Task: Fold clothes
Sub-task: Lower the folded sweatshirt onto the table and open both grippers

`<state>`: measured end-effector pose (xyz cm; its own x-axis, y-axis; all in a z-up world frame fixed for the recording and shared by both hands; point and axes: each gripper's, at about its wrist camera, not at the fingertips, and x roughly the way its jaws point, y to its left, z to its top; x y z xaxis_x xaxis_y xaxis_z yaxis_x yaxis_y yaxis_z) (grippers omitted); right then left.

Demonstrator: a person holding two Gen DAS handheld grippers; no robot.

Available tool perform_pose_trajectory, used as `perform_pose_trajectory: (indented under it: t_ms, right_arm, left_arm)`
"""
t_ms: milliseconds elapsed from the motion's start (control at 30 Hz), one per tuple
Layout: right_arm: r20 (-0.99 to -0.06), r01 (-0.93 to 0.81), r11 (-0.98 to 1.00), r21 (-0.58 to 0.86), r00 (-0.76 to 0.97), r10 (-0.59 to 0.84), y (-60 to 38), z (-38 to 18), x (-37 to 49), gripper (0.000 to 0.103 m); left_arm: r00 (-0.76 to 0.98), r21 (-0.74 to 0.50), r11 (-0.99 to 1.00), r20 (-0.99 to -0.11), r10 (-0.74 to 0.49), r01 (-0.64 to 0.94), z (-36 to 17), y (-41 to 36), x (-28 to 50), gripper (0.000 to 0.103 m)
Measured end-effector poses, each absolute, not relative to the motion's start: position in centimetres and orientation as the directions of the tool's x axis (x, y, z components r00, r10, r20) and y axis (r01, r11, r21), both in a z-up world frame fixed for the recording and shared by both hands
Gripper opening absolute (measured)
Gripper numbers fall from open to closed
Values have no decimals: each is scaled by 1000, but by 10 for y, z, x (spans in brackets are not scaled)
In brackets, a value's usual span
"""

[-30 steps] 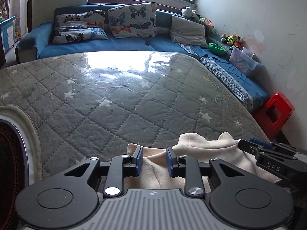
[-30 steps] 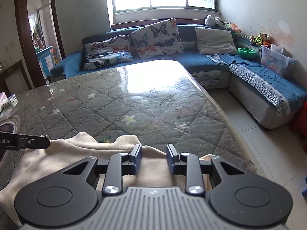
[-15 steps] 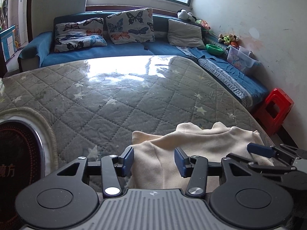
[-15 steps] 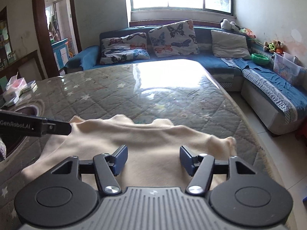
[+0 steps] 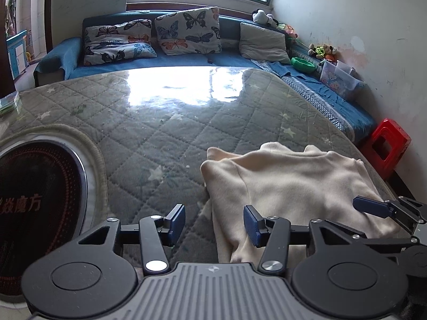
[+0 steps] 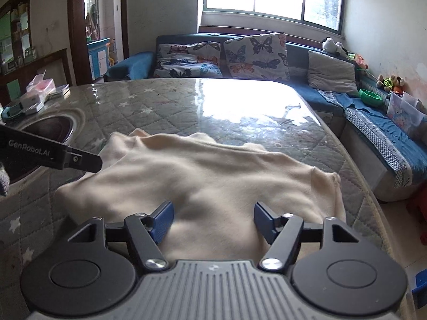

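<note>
Cream garment [image 6: 213,176] on table [image 5: 165,122], both fingers opening, ungrasped; red stool [image 5: 387,146] left view only.

Soft cream knit garment [image 6: 213,176]; glossy quilted tabletop [image 5: 165,122]

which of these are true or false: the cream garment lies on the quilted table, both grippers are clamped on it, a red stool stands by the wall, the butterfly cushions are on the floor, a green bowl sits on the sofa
1. The cream garment lies on the quilted table. True.
2. Both grippers are clamped on it. False: the left gripper and the right gripper have their jaws apart and opening, pressing on nothing.
3. A red stool stands by the wall. True.
4. The butterfly cushions are on the floor. False: they rest on the blue sofa.
5. A green bowl sits on the sofa. True.
</note>
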<state>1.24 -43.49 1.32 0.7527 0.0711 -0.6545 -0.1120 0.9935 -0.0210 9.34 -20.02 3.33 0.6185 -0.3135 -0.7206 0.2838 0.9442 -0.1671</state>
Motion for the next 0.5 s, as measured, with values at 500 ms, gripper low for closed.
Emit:
perform_pose_trajectory:
  t_ms: [500]
  right_arm:
    - [-643, -110, 994, 9, 761, 90, -419, 17, -28, 95]
  left_arm:
    - [626, -141, 947, -720, -299, 290, 33, -194, 54, 84]
